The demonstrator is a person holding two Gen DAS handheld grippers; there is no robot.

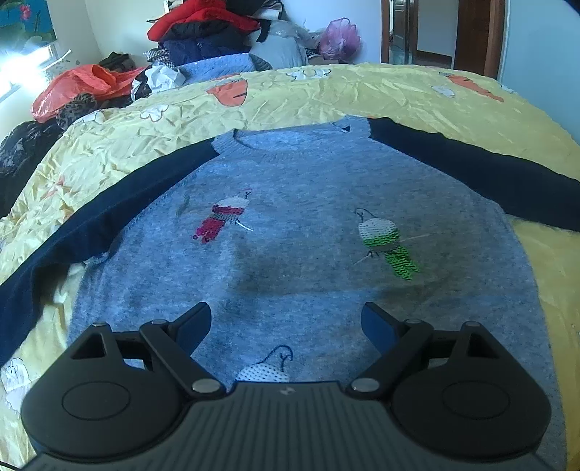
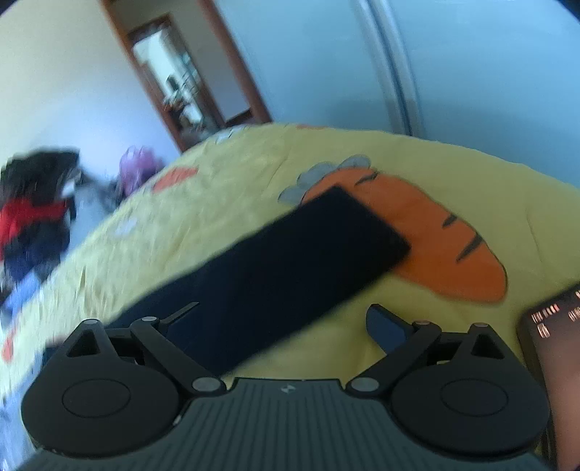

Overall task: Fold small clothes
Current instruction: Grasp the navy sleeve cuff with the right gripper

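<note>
Seen from the left wrist camera, a heap of clothes and bags (image 1: 108, 79) lies at the far left edge of the bed, with a red and dark pile of garments (image 1: 203, 29) behind it against the wall. The crumpled yellow bedspread printed with orange carrots (image 1: 290, 98) covers the bed, and on it a small grey knitted sweater with dark navy sleeves and sequinned bird motifs (image 1: 290, 224) is spread flat, front up, neckline away from the camera. Its left navy sleeve (image 1: 83, 232) stretches out towards the near left corner, its right navy sleeve (image 1: 471, 163) towards the right edge. The left gripper (image 1: 286, 322) hovers over the lower part of the grey body, its jaws spread wide with nothing between them. At the far right a brown wooden door frame (image 1: 475, 36) stands. In the blurred right wrist view, the right gripper (image 2: 282, 319) is over the end of the navy sleeve (image 2: 290, 261), whose cuff lies across a printed carrot (image 2: 435, 235); its jaws stand wide apart, and the fabric below is not pinched. A dark screen (image 2: 551, 326) shows at the right edge.
</note>
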